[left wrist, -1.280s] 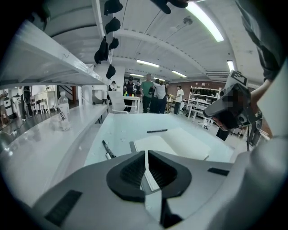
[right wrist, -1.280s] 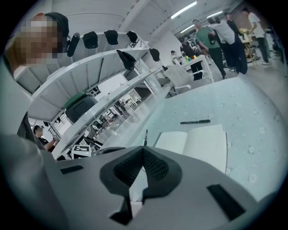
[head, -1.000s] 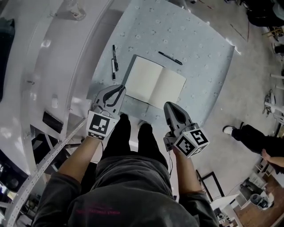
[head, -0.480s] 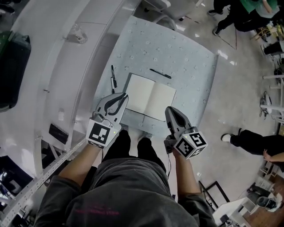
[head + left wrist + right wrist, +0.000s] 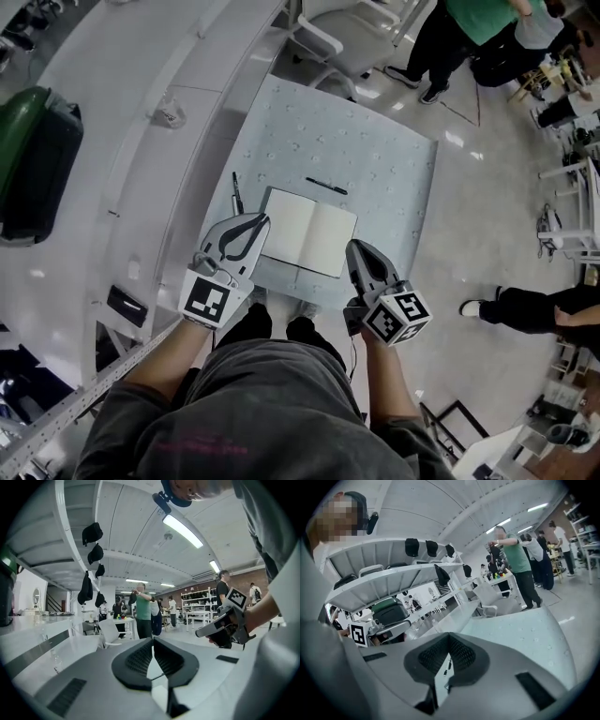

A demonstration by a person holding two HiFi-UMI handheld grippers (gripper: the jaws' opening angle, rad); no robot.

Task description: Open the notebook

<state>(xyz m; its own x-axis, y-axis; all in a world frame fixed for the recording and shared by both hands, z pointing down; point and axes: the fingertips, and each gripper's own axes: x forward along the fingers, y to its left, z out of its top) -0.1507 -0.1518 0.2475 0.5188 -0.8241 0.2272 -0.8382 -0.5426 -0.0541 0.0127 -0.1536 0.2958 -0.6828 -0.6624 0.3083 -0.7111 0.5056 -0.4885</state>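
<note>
The notebook [image 5: 307, 232] lies open on the pale blue table [image 5: 375, 141], with both blank white pages showing. My left gripper [image 5: 265, 220] hovers high above its left edge. Its jaws are closing, the tips meet and nothing is between them [image 5: 153, 640]. My right gripper [image 5: 354, 247] hangs above the notebook's near right corner, shut and empty [image 5: 449, 636]. One black pen [image 5: 325, 187] lies beyond the notebook and another pen [image 5: 235, 192] lies to its left. Both grippers point almost level, well clear of the table.
A curved white counter [image 5: 112, 122] runs along the left with a small clear container [image 5: 169, 114] and a green-and-black bag [image 5: 37, 159]. A white chair [image 5: 347, 37] stands beyond the table. People stand at top right [image 5: 469, 28] and at right [image 5: 534, 309].
Both grippers have risen away from the table, which now looks smaller and farther below. The notebook stays open and has not moved.
</note>
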